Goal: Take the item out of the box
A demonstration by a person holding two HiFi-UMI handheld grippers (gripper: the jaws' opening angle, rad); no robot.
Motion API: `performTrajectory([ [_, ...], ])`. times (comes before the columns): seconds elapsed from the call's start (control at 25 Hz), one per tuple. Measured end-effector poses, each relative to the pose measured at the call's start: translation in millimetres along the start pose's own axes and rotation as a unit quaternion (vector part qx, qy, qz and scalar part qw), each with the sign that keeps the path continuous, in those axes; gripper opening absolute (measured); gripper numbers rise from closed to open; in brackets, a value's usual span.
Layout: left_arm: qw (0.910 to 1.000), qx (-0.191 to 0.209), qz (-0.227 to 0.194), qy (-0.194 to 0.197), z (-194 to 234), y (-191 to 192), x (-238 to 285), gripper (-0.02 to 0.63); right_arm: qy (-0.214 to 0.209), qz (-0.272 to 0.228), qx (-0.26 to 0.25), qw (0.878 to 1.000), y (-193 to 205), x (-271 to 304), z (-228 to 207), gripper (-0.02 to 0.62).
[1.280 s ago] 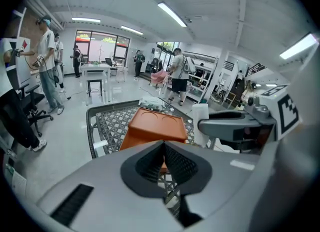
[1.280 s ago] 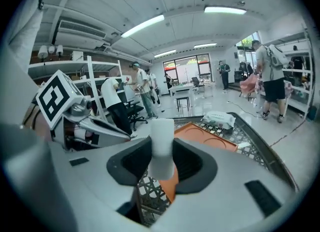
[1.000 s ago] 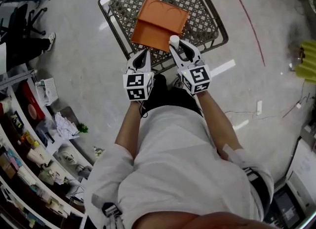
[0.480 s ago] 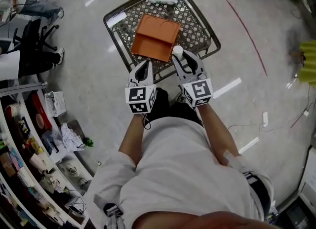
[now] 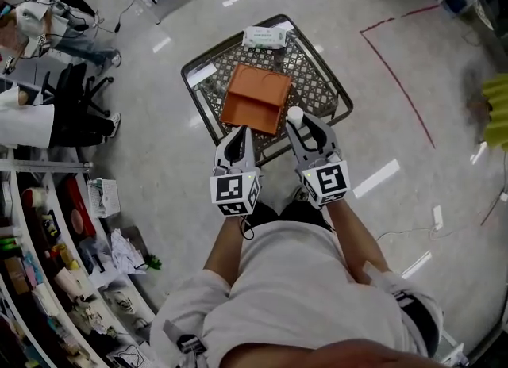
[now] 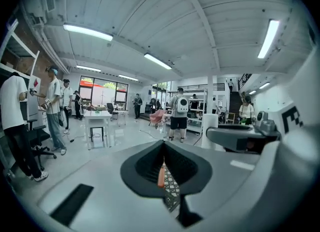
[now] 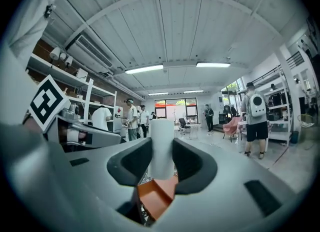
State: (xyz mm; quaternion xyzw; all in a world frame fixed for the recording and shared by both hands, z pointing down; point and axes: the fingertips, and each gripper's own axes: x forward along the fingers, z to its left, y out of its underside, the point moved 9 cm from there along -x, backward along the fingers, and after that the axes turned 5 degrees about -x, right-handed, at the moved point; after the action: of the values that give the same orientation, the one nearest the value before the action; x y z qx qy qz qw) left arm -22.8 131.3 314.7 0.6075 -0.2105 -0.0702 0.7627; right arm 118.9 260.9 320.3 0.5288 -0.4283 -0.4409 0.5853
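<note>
An orange box (image 5: 255,98) lies open in a wire mesh basket (image 5: 337,98) on the floor. My right gripper (image 5: 297,122) is shut on a white cylinder (image 5: 294,113), held upright off the box's near right corner. In the right gripper view the white cylinder (image 7: 161,146) stands between the jaws, with the orange box (image 7: 157,193) below. My left gripper (image 5: 238,138) hovers over the basket's near edge, level with the right one. Its jaws are shut with nothing between them, and the left gripper (image 6: 162,171) shows only a thin slit of orange and mesh.
A white packet (image 5: 264,37) lies at the basket's far end. Shelves (image 5: 48,255) with clutter run along the lower left. An office chair (image 5: 79,97) and people stand at the upper left. A red line (image 5: 397,73) marks the floor on the right.
The view has drawn back, so the basket and box look smaller and farther. Both grippers have come up and toward me, the white cylinder still in the right one.
</note>
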Motion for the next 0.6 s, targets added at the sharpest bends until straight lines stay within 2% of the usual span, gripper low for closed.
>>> performTrajectory([
  [0.28, 0.9981, 0.017, -0.045, 0.039, -6, -33, -17, 0.009, 0.028, -0.023, -0.019, 0.999, -30, -10, 12, 0.124],
  [0.6, 0.9961, 0.018, -0.073, 0.046, 12, -48, -30, 0.009, 0.050, -0.038, -0.035, 0.997, -62, -9, 31, 0.124],
])
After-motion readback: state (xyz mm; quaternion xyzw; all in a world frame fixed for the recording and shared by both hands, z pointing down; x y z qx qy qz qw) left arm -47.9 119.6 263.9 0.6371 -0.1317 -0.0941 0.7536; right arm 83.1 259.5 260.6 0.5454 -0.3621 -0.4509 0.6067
